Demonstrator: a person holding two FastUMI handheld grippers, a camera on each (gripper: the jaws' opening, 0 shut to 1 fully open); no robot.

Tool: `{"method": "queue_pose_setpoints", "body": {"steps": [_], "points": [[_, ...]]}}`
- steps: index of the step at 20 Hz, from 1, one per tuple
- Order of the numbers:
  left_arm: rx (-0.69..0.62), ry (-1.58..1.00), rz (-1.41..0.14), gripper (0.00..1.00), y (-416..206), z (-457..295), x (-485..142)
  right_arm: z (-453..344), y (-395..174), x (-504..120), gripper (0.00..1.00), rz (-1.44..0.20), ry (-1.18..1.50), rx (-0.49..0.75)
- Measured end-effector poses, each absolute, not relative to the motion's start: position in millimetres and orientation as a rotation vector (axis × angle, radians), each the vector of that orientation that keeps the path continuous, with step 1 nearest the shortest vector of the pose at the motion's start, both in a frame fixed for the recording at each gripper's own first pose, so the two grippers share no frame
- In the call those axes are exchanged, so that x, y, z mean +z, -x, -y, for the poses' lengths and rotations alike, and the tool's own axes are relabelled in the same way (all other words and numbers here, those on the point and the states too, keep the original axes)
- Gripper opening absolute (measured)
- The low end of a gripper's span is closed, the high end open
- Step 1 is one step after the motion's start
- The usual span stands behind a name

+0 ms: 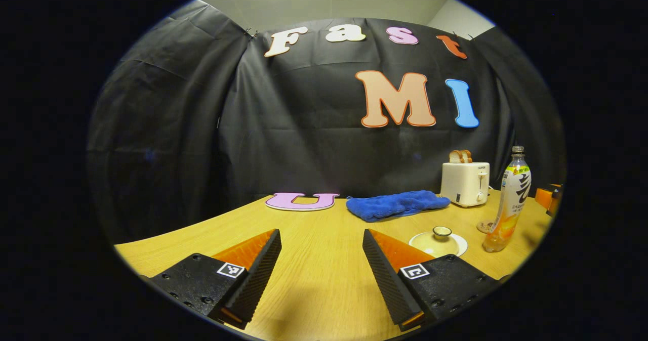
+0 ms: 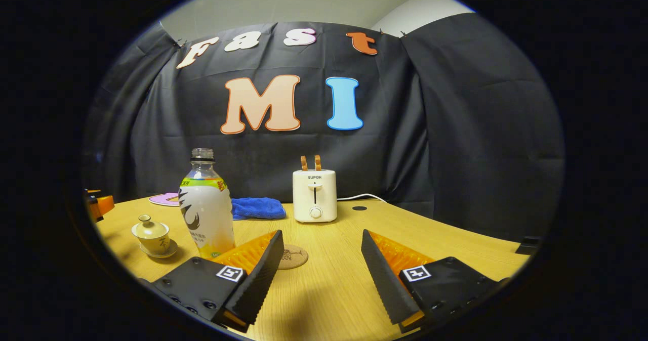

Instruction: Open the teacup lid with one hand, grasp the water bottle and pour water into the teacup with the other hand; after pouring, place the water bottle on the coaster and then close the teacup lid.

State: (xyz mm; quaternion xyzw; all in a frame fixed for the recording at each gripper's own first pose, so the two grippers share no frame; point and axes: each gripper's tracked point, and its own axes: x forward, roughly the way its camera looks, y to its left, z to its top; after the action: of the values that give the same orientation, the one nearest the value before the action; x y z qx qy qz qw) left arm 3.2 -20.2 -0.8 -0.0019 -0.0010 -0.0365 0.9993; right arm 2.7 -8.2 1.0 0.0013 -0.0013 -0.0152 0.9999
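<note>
Left gripper view: my left gripper [image 1: 321, 275] hovers low over the wooden table [image 1: 314, 285], its jaws spread wide with nothing between them. Ahead and to the right stands the teacup [image 1: 438, 242] on its saucer, lid [image 1: 442, 231] in place. Just right of the cup rises the water bottle [image 1: 508, 202], upright and uncapped, part-filled with pale orange liquid. The coaster [image 1: 485, 226] shows partly behind the bottle's base. Farther back lie a blue towel [image 1: 397, 204] and a white toaster [image 1: 464, 183] with bread slices in its slots.

Right gripper view: my right gripper [image 2: 321, 272] is likewise released, jaws apart over bare table [image 2: 329, 290]. The water bottle [image 2: 206, 207] stands just beyond my left finger, not touched by it. The coaster [image 2: 292, 256] lies flat just past the same fingertip, right of the bottle and apart from it. The teacup [image 2: 153, 235], lid on, sits left of the bottle on its saucer. The toaster [image 2: 314, 194] stands behind the coaster, the blue towel [image 2: 255, 208] to its left. At the far left edge a part of my other gripper [image 2: 98, 204] is visible.
</note>
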Motion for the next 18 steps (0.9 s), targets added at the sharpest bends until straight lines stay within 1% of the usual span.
{"method": "queue_pose_setpoints", "body": {"steps": [4, 10, 13, 15, 18], "points": [[-0.186, 0.007, 0.006, 0.94, -4.0, 43.6, -0.7, 8.1, -2.7, 0.8, 0.96, 0.002, -0.002, -0.03], [-0.407, 0.012, 0.012, 0.94, 2.1, 85.3, 0.3, 8.4, -2.8, 0.7, 0.96, 0.003, -0.003, -0.03], [-0.486, 0.011, 0.013, 0.93, 4.4, 101.1, 0.7, 9.0, -3.0, 1.0, 0.97, 0.003, -0.003, -0.035], [-0.522, 0.012, 0.013, 0.88, 4.9, 111.4, 0.2, 8.9, -2.6, 1.0, 0.96, 0.003, -0.003, -0.035], [-0.57, 0.012, 0.008, 0.88, 1.8, 125.6, -0.7, 8.8, -3.0, 0.4, 0.96, 0.003, -0.003, -0.035]]}}
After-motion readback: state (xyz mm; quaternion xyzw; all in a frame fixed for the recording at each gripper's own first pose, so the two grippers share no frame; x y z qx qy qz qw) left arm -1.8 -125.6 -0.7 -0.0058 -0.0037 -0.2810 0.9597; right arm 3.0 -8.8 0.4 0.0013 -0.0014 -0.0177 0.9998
